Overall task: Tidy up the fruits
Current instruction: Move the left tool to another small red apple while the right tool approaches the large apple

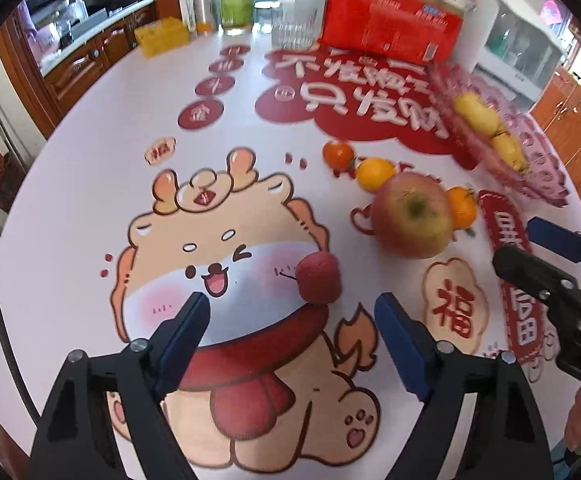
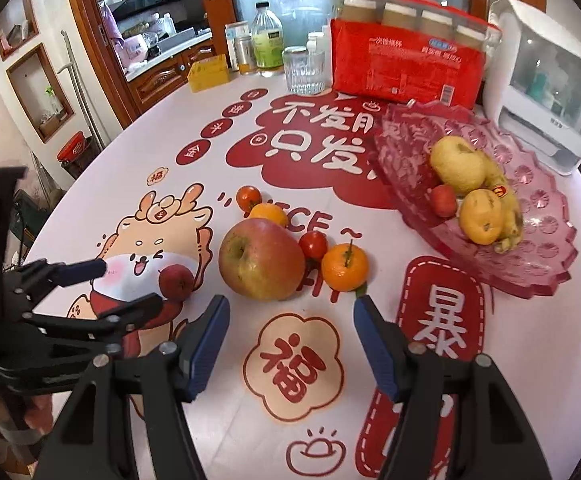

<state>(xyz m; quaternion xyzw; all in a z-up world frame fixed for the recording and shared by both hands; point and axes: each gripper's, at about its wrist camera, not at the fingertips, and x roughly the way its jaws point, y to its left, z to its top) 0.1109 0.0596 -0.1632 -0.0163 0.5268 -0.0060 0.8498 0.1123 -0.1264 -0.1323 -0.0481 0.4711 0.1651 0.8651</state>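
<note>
A small dark red fruit (image 1: 317, 282) lies on the printed tablecloth just ahead of my open, empty left gripper (image 1: 290, 320); it also shows in the right wrist view (image 2: 176, 282). A big apple (image 2: 260, 264), a mandarin (image 2: 344, 267), an orange (image 2: 268, 214) and two small tomatoes (image 2: 313, 245) lie in a cluster ahead of my open, empty right gripper (image 2: 290, 312). A pink glass fruit plate (image 2: 530, 216) at the right holds yellow pears (image 2: 456, 164), a banana and a small red fruit.
A red package (image 2: 406, 64), a drinking glass (image 2: 303, 70), bottles, a yellow box (image 2: 208, 74) and a white appliance (image 2: 546, 100) stand along the table's far side. The left gripper (image 2: 102, 284) shows at the left of the right wrist view.
</note>
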